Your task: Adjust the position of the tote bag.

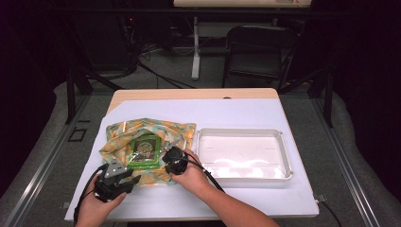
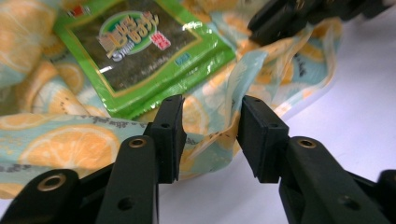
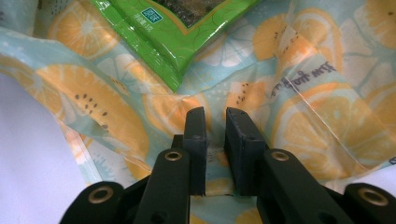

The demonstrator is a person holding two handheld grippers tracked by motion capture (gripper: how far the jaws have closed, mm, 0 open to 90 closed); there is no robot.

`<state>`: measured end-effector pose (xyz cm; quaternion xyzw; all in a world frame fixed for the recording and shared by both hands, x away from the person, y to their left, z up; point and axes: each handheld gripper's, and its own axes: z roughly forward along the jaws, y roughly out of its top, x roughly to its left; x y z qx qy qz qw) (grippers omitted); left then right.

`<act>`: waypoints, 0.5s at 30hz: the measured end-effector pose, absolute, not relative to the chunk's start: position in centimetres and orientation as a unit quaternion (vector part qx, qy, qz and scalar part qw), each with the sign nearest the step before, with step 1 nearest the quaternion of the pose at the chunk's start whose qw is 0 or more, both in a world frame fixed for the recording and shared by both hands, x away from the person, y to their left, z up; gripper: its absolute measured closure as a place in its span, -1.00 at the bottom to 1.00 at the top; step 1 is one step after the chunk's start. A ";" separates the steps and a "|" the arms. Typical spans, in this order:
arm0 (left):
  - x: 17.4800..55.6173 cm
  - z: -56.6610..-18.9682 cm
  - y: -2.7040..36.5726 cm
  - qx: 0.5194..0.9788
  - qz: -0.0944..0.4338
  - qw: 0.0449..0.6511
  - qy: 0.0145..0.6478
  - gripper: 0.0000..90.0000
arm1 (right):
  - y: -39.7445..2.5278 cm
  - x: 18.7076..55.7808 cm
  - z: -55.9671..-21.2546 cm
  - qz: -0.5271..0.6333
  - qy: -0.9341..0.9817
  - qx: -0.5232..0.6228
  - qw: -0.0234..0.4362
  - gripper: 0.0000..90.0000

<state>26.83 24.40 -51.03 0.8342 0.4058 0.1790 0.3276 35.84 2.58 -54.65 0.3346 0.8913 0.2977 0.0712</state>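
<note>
**Right gripper pinching bag edge; left gripper released at bag's near corner**

The right gripper (image 3: 215,116) has its jaws nearly together, with a fold of the fruit-print bag (image 3: 299,107) passing between them; it appears clenched on the film, though a thin gap remains visible. The left gripper (image 2: 211,112) stands released, jaws well apart, straddling a raised crease of the bag without closing on it.

Location: in the high view the bag (image 1: 118,135) lies at centre left of the frame, on the white table cover (image 1: 246,113), with the green seaweed packet (image 1: 144,150) resting on top of it. The white tray (image 1: 283,153) sits just beside it, at centre right.

Risks, as judged:
- The film is thin and slick. A light pinch by the right gripper may slip off when pulled.
- Lifting one edge alone could tip the packet off the bag.
- The left gripper, closing where it stands, may catch both layers and hold the mouth closed.
</note>
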 end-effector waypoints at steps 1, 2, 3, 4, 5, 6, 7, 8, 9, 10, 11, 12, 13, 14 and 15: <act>26.8 -50.8 24.5 0.832 0.179 0.333 0.406 0.30 | 2.6 35.8 -54.7 0.301 0.889 0.338 0.071 0.74; 26.7 -50.5 24.5 0.829 0.177 0.340 0.408 0.27 | 2.6 35.7 -54.7 0.303 0.888 0.339 0.072 0.74; 26.7 -50.1 24.6 0.827 0.177 0.345 0.406 0.26 | 2.6 35.7 -54.8 0.305 0.887 0.339 0.072 0.74; 26.8 -49.8 24.6 0.826 0.177 0.350 0.405 0.25 | 2.6 35.7 -54.8 0.308 0.887 0.337 0.073 0.74; 26.9 -49.5 24.6 0.824 0.181 0.354 0.405 0.23 | 2.6 35.7 -54.9 0.310 0.886 0.336 0.075 0.74; 27.0 -49.2 24.7 0.823 0.184 0.354 0.405 0.23 | 2.6 35.7 -54.8 0.307 0.886 0.338 0.074 0.74; 27.2 -48.9 24.7 0.820 0.186 0.356 0.407 0.22 | 2.6 35.6 -54.8 0.306 0.886 0.339 0.073 0.73; 27.4 -48.8 24.8 0.818 0.187 0.358 0.410 0.22 | 2.6 35.6 -54.8 0.305 0.887 0.338 0.074 0.73; 27.8 -48.6 24.8 0.813 0.187 0.362 0.416 0.22 | 2.5 35.7 -54.6 0.297 0.892 0.332 0.073 0.72; 28.1 -48.4 24.8 0.811 0.187 0.364 0.419 0.22 | 2.5 35.7 -54.7 0.299 0.892 0.330 0.075 0.72; 28.4 -48.4 24.8 0.807 0.188 0.366 0.423 0.22 | 2.5 35.7 -54.7 0.299 0.891 0.334 0.073 0.72; 28.9 -48.3 24.7 0.805 0.189 0.370 0.424 0.22 | 2.5 35.7 -54.6 0.297 0.892 0.333 0.073 0.72; 29.2 -48.3 24.6 0.803 0.189 0.370 0.427 0.23 | 2.5 35.7 -54.7 0.298 0.891 0.333 0.074 0.72; 29.7 -48.2 24.6 0.801 0.187 0.369 0.432 0.23 | 2.5 35.7 -54.7 0.298 0.891 0.334 0.072 0.72; 30.1 -48.1 24.6 0.800 0.189 0.369 0.434 0.24 | 2.5 35.7 -54.7 0.299 0.891 0.334 0.072 0.72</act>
